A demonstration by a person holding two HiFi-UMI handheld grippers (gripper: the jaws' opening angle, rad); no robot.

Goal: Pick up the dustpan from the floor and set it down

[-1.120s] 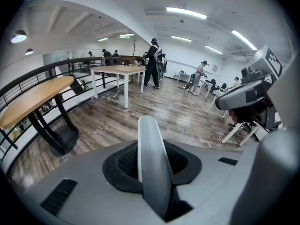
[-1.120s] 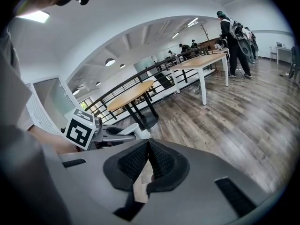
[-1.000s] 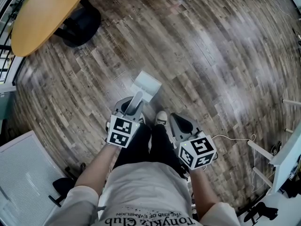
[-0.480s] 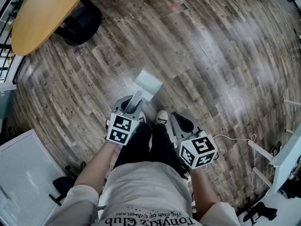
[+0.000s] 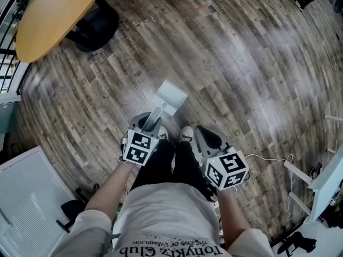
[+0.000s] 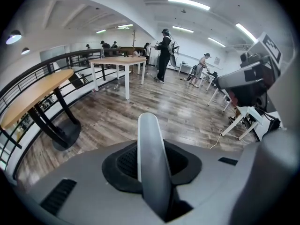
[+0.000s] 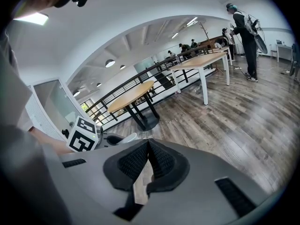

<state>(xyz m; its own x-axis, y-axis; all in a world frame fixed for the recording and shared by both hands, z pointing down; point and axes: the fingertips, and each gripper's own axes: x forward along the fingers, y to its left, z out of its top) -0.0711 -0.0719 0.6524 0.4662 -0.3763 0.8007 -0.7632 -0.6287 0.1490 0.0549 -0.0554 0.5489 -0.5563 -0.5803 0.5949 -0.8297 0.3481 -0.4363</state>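
The dustpan (image 5: 170, 96) is white, with a long pale grey handle (image 5: 155, 116). Its pan lies ahead of the person's feet over the wooden floor; I cannot tell whether it touches the boards. My left gripper (image 5: 149, 123) is shut on the handle. In the left gripper view the handle (image 6: 149, 139) stands straight up between the black pads of that gripper (image 6: 152, 162). My right gripper (image 5: 209, 140) hangs beside the right leg. Its pads meet with nothing between them in the right gripper view (image 7: 147, 157).
A round wooden table (image 5: 53, 12) with a black base (image 5: 95, 28) stands at the far left. A white grid panel (image 5: 29, 197) lies at the lower left. White furniture legs (image 5: 300, 173) and a thin cable (image 5: 268, 157) are at the right. The person's shoe (image 5: 185, 134) is between the grippers.
The left gripper with the dustpan has sunk a little toward the floor. The right gripper has stayed where it was.
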